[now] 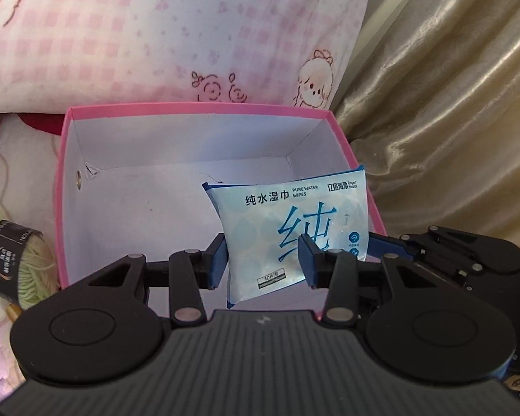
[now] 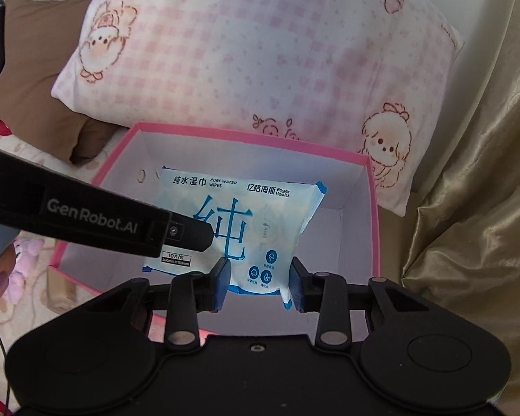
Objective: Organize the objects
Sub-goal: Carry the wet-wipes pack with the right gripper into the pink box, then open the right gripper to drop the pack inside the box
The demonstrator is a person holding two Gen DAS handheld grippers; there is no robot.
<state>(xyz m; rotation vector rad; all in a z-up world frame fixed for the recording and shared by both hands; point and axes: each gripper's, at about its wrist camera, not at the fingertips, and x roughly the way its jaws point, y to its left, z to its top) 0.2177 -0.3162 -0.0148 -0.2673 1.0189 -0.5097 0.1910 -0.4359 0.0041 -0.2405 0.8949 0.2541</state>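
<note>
step: both grippers are carrying one wet wipes pack point(image 1: 287, 228) over the open pink box point(image 1: 197, 109), about to set it inside
left gripper point(image 1: 263, 260): jaws are narrow and pinching the pack's lower edge, centre of the left wrist view; in the right wrist view its black body is crossing in from the left edge
right gripper point(image 2: 260, 280): narrow too, jaws are clamping the pack's lower right corner, lower centre of the right wrist view
wipes pack: is hanging tilted inside the box mouth, toward its right wall; whether it is touching the floor can't be told
box: white interior, looking empty otherwise, sitting on the bed in front of the pink checked pillow point(image 2: 260, 52)
nearby: green yarn ball point(image 1: 14, 263) is lying at the left edge, outside the box; gold curtain point(image 1: 450, 104) is filling the right side
how to do it well: probably lowering both ends together until the pack lies flat on the floor, keeping clear of the right wall, then letting go with both grippers at once so the soft pack isn't twisting or standing on edge
</note>
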